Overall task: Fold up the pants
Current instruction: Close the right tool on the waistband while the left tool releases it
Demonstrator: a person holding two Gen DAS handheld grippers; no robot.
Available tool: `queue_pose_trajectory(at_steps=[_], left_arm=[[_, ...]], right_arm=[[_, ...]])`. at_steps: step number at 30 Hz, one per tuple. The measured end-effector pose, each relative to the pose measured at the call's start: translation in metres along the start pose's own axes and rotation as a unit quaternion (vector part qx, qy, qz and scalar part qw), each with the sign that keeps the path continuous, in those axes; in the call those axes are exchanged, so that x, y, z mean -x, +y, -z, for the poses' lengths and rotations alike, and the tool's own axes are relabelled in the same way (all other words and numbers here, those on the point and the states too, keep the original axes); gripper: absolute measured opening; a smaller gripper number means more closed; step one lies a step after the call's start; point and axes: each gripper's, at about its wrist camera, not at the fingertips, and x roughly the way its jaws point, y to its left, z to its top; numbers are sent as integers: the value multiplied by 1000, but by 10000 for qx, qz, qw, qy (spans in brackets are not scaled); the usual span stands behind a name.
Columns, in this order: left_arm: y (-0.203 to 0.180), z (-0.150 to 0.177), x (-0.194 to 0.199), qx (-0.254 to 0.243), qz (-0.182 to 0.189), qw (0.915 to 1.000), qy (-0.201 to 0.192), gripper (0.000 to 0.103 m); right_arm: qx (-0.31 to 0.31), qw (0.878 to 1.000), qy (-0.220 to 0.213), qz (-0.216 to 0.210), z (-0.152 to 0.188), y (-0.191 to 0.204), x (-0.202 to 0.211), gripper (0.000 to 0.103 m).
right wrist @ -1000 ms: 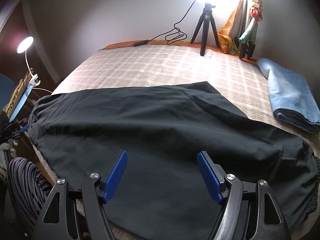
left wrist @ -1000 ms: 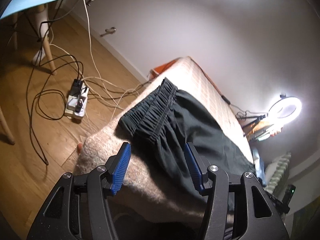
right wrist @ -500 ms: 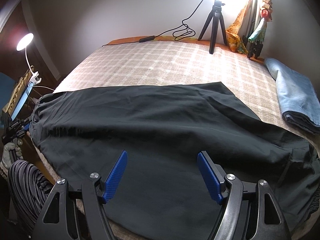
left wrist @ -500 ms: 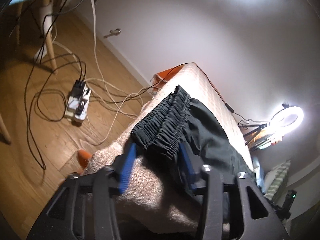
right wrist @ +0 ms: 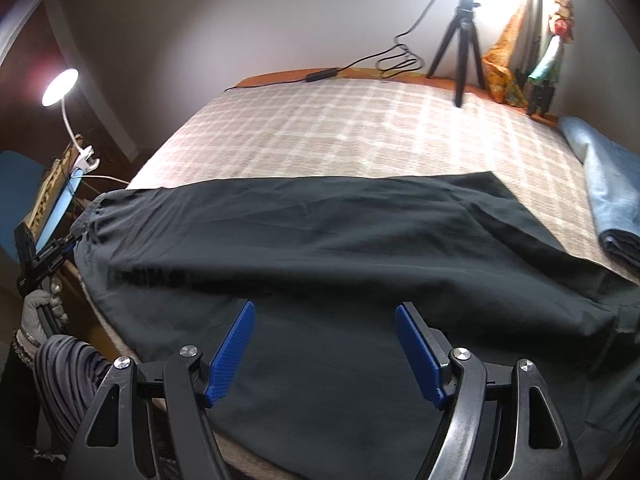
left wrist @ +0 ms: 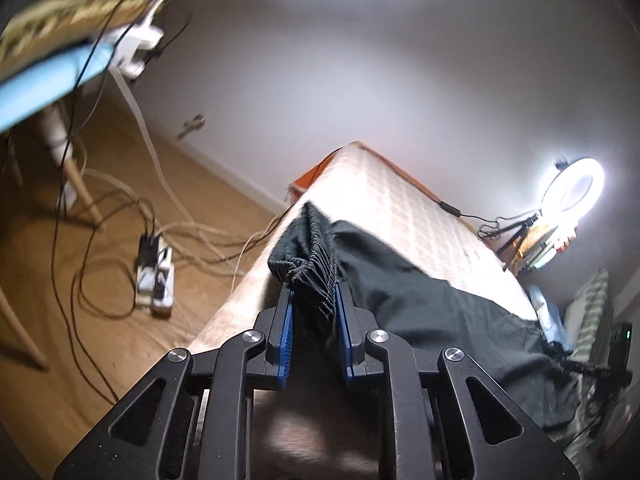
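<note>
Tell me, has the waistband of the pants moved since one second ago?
Yes. The waistband now bunches up off the bed, lifted between the closing left tongs; earlier it lay flat on the bed.

Open checked bedspread is left free beyond the black pants. The far edge is blocked by a tripod and a cable; the right side is taken by a folded blue towel. The floor beside the bed is cluttered by a power strip and tangled cords.
</note>
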Motion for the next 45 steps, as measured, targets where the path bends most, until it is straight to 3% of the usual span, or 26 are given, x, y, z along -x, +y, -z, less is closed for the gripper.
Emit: queue_pose_trajectory(at_steps=[6, 9, 12, 19, 27, 30, 34, 35, 37, 39, 42, 45], left_arm=[[-44, -5, 6, -683, 147, 9975, -126, 15], [-73, -2, 1, -1203, 270, 9923, -64, 15], [-107, 9, -12, -1802, 436, 9825, 166, 15], [-160, 44, -47, -2839, 807, 9524, 767, 15], [-192, 71, -55, -3937, 1006, 9090, 924, 15], [-199, 77, -52, -4138, 1114, 8989, 911, 15], [-211, 84, -56, -4304, 1236, 8892, 941, 17], [-211, 84, -55, -4300, 1289, 8885, 951, 17], [-214, 84, -56, -4278, 1373, 8883, 954, 20], [-213, 83, -53, -4253, 1419, 8886, 965, 21], [-211, 78, -51, -4201, 1483, 8894, 1019, 21], [-209, 69, -38, -4108, 1542, 8925, 1041, 22]], right_arm=[[178, 9965, 130, -811, -28, 40, -13, 75], [117, 9892, 231, -1445, -52, 65, -27, 77], [118, 9785, 473, -2002, -72, 92, -51, 78], [177, 9558, 1081, -2730, -94, 148, -110, 78], [-444, 9400, 1711, -2918, -96, 149, -156, 80], [-659, 9349, 1842, -2962, -96, 151, -165, 80], [-473, 9430, 1901, -2690, -101, 161, -164, 80], [-406, 9460, 1932, -2570, -101, 162, -164, 79], [-324, 9498, 2001, -2382, -100, 165, -166, 65], [-297, 9505, 2088, -2283, -97, 163, -171, 39], [-335, 9542, 1958, -2237, -96, 156, -170, 25], [-474, 9566, 1643, -2359, -98, 143, -157, 18]])
